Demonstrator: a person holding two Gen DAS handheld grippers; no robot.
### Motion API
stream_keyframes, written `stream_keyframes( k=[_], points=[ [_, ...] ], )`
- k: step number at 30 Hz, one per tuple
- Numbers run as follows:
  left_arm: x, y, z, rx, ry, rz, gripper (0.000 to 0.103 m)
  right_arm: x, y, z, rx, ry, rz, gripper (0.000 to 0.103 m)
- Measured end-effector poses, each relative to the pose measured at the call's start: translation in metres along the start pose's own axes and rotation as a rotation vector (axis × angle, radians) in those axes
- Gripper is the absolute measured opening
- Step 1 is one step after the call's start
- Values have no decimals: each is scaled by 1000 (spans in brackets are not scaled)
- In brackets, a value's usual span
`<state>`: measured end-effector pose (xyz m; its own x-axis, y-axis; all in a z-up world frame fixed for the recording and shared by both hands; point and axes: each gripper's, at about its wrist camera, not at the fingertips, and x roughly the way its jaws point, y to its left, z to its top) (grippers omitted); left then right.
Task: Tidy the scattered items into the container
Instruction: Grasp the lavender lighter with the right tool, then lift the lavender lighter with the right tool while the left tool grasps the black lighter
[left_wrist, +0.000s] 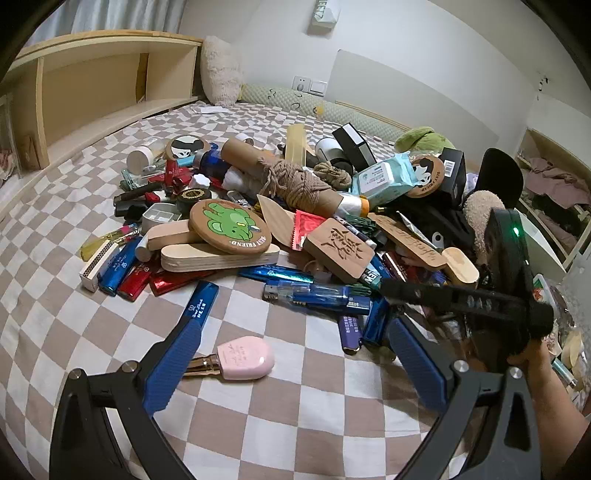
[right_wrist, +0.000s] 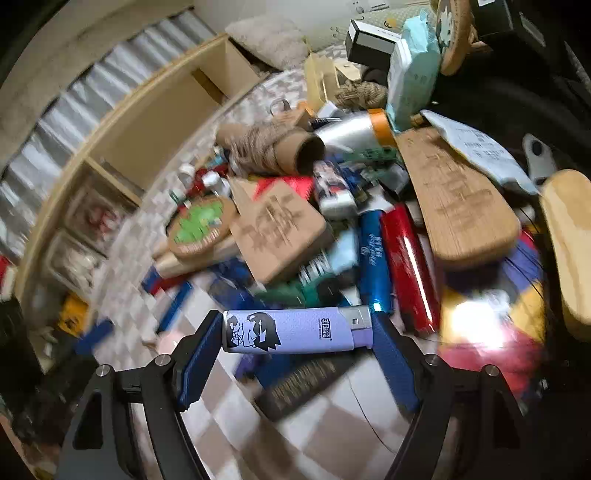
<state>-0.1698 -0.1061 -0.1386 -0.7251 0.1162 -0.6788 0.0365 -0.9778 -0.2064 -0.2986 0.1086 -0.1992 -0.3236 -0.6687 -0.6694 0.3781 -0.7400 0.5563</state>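
Observation:
A heap of small items lies on the checkered sheet (left_wrist: 92, 332): lighters, wooden pieces, a cardboard tube wound with rope (left_wrist: 291, 181) and a round elephant coaster (left_wrist: 229, 227). My left gripper (left_wrist: 295, 328) hangs open over the sheet. A pink-handled item (left_wrist: 245, 360) lies flat between its blue fingers (left_wrist: 173, 354), and they do not touch it. My right gripper (right_wrist: 297, 325) is shut on a purple lighter (right_wrist: 291, 332), held lengthwise between the pads above the heap's near edge. In the left wrist view the right gripper's black body (left_wrist: 502, 295) shows at the right, gripped by a hand (left_wrist: 532, 358).
A wooden shelf unit (left_wrist: 92, 92) runs along the bed's far left side, with pillows (left_wrist: 221, 70) by the wall. A plush toy (left_wrist: 424, 138) and a dark bag (left_wrist: 443, 221) lie at the heap's right. Bare sheet lies in front of the heap.

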Motion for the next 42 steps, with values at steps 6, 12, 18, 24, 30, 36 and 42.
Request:
stream_keyframes(
  k=[6,12,18,24,30,36,42],
  points=[
    [0,-1,-1,5,2,1,103,14,9,8,2,19,45,80],
    [-1,-2,-1,7,-1,-7,103,9,14,-12,-24,69,73,80],
    [-2,-5,-2,16,-4,-6,103,-8,13,-37,15,90,105,80],
    [-3,-6,-3,15,-6,-12,103,-30,19,-73,40,133,125,80],
    [-2,-19,-7,65,-7,-46,102,-48,30,-101,-7,158,110,80],
    [4,-57,-21,307,20,-133,101,-84,28,-107,-42,83,37,80],
    [21,-87,-39,496,140,-346,101,-128,-1,-119,20,-6,-20,80]
  ],
)
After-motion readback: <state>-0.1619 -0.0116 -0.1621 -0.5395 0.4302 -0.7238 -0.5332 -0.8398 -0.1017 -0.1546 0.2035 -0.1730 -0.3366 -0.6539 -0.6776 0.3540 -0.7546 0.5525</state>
